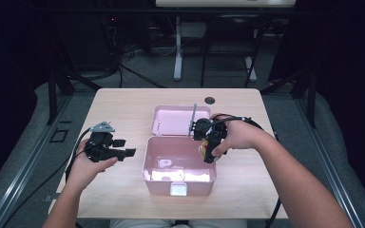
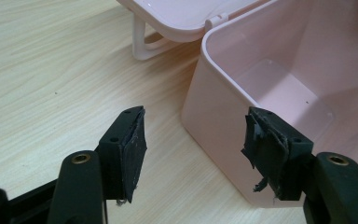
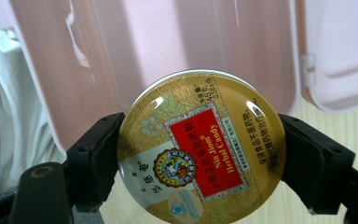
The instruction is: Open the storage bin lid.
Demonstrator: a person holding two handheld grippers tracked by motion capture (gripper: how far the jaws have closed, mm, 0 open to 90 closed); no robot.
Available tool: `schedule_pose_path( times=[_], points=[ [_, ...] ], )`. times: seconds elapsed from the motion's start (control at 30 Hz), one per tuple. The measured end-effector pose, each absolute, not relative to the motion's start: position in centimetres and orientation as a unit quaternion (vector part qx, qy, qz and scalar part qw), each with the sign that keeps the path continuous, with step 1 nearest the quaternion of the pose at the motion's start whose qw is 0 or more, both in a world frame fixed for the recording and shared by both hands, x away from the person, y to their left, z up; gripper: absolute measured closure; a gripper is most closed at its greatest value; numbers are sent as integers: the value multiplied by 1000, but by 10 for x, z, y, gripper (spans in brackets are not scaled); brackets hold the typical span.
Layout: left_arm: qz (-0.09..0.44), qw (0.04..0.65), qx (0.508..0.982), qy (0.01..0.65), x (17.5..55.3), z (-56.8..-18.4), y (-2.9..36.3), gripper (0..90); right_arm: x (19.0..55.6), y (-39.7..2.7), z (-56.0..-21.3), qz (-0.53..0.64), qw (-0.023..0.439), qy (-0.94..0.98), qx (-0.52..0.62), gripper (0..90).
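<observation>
Right of centre, the right gripper [image 1: 209,151] clamps a round gold candy tin [image 3: 200,147] over the open pink plastic box [image 1: 158,176], seemingly for dropping in; at lower left, the left gripper [image 2: 193,151] waits unclenched, holding nothing.

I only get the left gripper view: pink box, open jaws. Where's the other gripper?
Observer: The right gripper is at the box's right rim, in the high view.
Operator: Is it holding anything?
Observer: Yes, a round gold tin is clamped between its jaws.
Operator: Any writing on it?
Observer: A red label reads "Nin Jiom Herbal Candy".
Operator: And the box's lid?
Observer: The lid lies open flat on the table behind the box.
</observation>
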State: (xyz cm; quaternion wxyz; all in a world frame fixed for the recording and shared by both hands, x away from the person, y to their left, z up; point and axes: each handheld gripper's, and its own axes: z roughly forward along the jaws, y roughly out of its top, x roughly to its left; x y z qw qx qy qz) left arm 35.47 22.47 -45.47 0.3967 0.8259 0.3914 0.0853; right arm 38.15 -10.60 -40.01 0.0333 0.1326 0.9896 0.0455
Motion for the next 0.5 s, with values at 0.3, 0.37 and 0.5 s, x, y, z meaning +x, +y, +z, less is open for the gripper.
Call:
schedule_pose_path(
  times=[0.3, 0.37, 0.5],
  points=[
    [87, 397, 827, 389, 355, -455, 225, 382, 378, -86, -410, 44, 28, 993, 106, 199],
    [87, 397, 827, 390, 355, -455, 226, 382, 378, -83, -413, 47, 26, 993, 105, 199],
    [86, 397, 826, 392, 355, -455, 226, 382, 378, -79, -421, 43, 20, 994, 100, 199]
  ],
)
